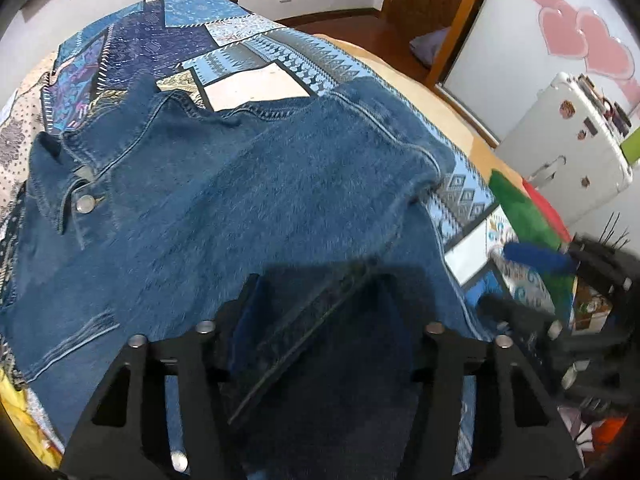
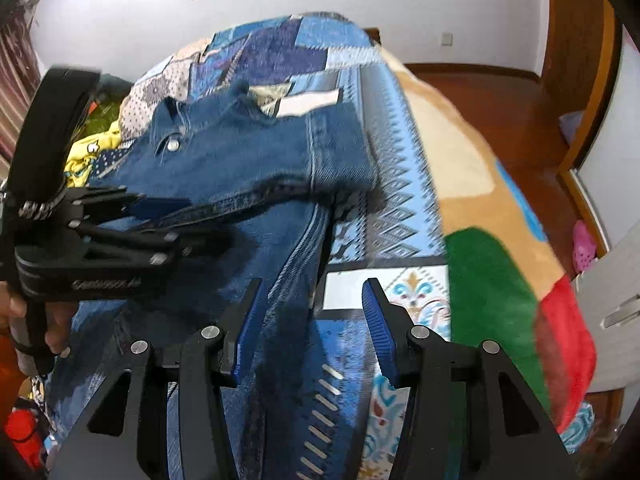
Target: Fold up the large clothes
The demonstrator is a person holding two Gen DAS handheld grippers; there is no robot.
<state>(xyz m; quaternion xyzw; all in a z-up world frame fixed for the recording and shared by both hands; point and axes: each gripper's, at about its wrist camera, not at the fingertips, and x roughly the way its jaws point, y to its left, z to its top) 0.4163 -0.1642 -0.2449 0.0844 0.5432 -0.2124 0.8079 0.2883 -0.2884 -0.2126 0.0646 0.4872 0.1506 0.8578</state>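
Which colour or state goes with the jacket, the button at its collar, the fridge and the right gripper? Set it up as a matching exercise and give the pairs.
Things:
1. jacket
2. button
3. fridge
4. right gripper

Colour or state:
a. white
b. silver
c. open, nothing pinched
d. blue denim

Pairs: 1-d, 2-b, 3-a, 4-c
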